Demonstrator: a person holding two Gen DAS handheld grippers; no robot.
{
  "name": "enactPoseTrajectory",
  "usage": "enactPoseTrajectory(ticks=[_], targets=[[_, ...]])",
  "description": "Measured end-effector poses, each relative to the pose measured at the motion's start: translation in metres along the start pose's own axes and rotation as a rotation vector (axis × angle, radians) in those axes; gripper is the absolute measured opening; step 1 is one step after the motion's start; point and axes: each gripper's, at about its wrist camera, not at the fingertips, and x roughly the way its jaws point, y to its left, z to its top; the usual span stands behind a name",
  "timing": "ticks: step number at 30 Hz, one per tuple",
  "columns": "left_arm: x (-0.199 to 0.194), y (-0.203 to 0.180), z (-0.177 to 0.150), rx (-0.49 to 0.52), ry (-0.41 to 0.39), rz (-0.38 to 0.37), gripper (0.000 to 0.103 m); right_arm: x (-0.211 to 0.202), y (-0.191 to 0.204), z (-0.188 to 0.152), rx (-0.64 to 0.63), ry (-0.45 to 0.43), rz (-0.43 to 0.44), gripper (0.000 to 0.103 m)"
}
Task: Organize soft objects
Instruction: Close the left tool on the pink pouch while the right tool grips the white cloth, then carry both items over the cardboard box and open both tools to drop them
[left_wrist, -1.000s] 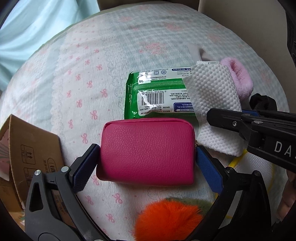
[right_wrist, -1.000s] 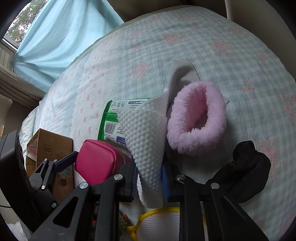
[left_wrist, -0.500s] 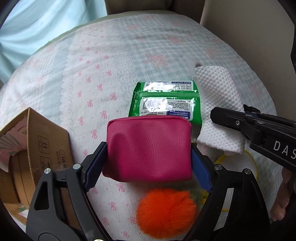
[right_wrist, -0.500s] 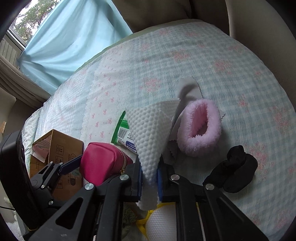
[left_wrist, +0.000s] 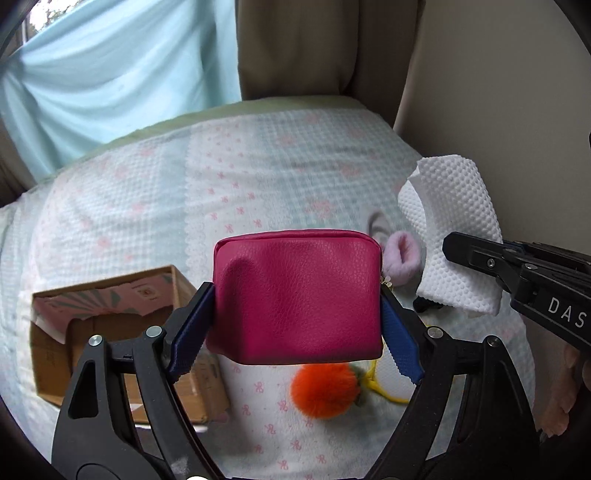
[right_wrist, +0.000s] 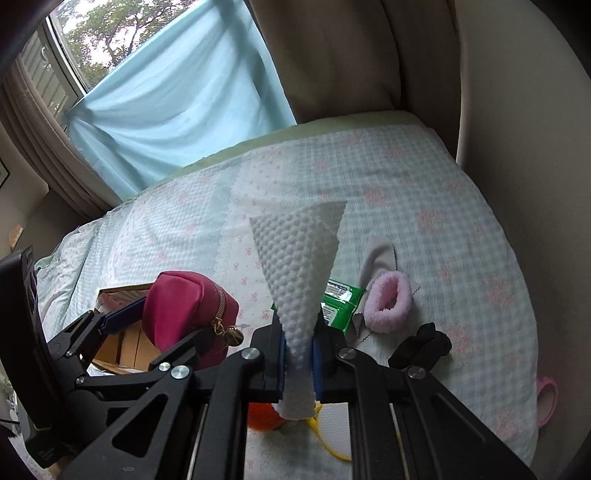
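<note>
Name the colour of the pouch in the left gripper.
Magenta pink pouch; clearest in the left wrist view.

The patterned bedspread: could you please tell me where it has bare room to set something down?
The patterned bedspread lies bare between the blue curtain and the fluffy pink scrunchie, and along its right side. It is crowded nearer: green wipes packet, black fabric bundle, orange pompom, open cardboard box.
</note>
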Motion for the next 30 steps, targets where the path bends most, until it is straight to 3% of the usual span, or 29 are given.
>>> enactPoseTrajectory(ticks=[8, 16, 22, 30], targets=[[-0.109, 0.052, 0.030, -0.053, -0.097, 0.068, 0.082, -0.060, 0.087, 0.029, -0.118, -0.035, 0.033, 0.010], [-0.167, 0.146, 0.024, -0.096, -0.118, 0.168, 0.082, -0.045, 0.186, 0.026, -0.185, 0.013, 0.096, 0.010], [-0.161, 0.226, 0.002, -0.115, -0.043, 0.162, 0.082, -0.002, 0.247, 0.012, -0.165, 0.084, 0.069, 0.010], [-0.099, 0.301, -0.023, -0.071, 0.138, 0.098, 0.082, 0.070, 0.293, -0.011, -0.076, 0.224, -0.028, 0.010]])
